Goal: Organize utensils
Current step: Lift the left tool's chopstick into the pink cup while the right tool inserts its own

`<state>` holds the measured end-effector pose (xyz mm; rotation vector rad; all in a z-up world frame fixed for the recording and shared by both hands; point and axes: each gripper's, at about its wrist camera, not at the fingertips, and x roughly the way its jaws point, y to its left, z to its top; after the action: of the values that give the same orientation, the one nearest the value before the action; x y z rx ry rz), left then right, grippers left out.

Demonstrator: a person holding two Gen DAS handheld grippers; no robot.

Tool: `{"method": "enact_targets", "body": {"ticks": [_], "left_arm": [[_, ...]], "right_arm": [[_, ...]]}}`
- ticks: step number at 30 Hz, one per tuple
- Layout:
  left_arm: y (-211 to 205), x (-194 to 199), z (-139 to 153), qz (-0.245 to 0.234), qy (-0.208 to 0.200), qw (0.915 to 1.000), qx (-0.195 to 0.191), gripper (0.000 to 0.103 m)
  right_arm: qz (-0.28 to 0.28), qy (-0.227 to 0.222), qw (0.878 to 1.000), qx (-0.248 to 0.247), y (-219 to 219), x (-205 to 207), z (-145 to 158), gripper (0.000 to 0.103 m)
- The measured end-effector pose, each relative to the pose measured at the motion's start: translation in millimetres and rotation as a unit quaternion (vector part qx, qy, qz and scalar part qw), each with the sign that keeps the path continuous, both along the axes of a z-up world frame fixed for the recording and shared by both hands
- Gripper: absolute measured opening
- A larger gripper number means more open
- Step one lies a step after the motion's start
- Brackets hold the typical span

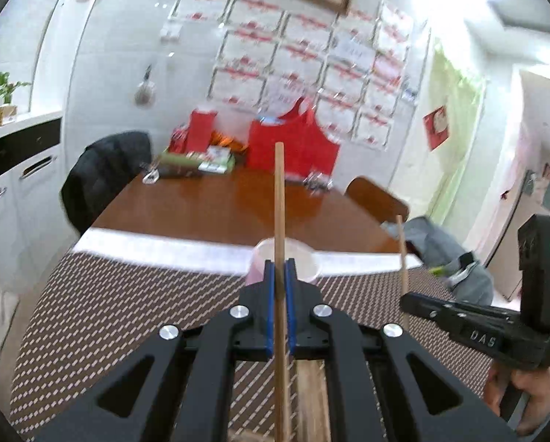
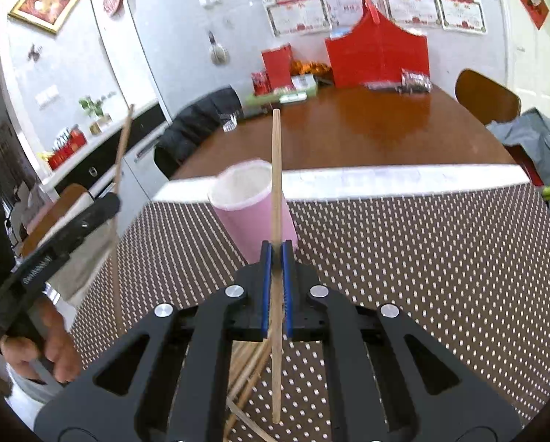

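Observation:
My left gripper (image 1: 279, 269) is shut on a wooden chopstick (image 1: 279, 206) that stands upright between its blue pads, above the woven mat. Just beyond its tips stands a pink cup (image 1: 304, 261). My right gripper (image 2: 277, 250) is shut on a second chopstick (image 2: 276, 169), also upright, with the pink cup (image 2: 253, 202) right behind it. The right gripper with its chopstick (image 1: 401, 250) shows at the right of the left wrist view. In the right wrist view the left gripper's chopstick (image 2: 122, 147) rises at the left. Several loose chopsticks (image 2: 249, 372) lie on the mat under the right gripper.
A brown and white woven mat (image 2: 422, 258) covers the near end of a wooden table (image 2: 367, 129). Red boxes (image 2: 378, 55) and packets stand at the table's far end. Chairs, one with a dark jacket (image 1: 105, 173), flank the table. A hand (image 2: 54, 339) grips the left tool.

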<state>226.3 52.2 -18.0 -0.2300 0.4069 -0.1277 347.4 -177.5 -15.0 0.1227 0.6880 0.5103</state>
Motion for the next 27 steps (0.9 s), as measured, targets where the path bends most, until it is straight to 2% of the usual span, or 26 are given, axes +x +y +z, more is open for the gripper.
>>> {"method": "enact_targets", "body": {"ticks": [7,13,18,22,27], "left_arm": [[-24.2,8.3,22.9,-0.017,-0.062,0.9979,-0.008,0.006],[-35.1,32.7,42.3,-0.014,-0.096,0.9952,-0.008,0.006],[-39.9,50.1,54.5,0.003,-0.155,0.9879,0.001,0.006],[-36.6,60.4,49.7,0.023,-0.174,0.9844,-0.004,0.006],[-30.6,77.0,38.2,0.046,-0.189,0.9809,-0.007,0.006]], "right_arm": [[-0.005,-0.058,0.998,0.04,-2.7,-19.9,30.9,0.006],[-0.004,-0.094,0.993,0.064,7.4,-7.9,53.9,0.006],[-0.022,-0.138,0.986,0.09,12.6,6.0,73.7,0.006],[-0.042,-0.178,0.979,0.093,22.6,15.3,81.7,0.006],[-0.052,-0.205,0.973,0.097,31.0,27.3,78.2,0.006]]}}
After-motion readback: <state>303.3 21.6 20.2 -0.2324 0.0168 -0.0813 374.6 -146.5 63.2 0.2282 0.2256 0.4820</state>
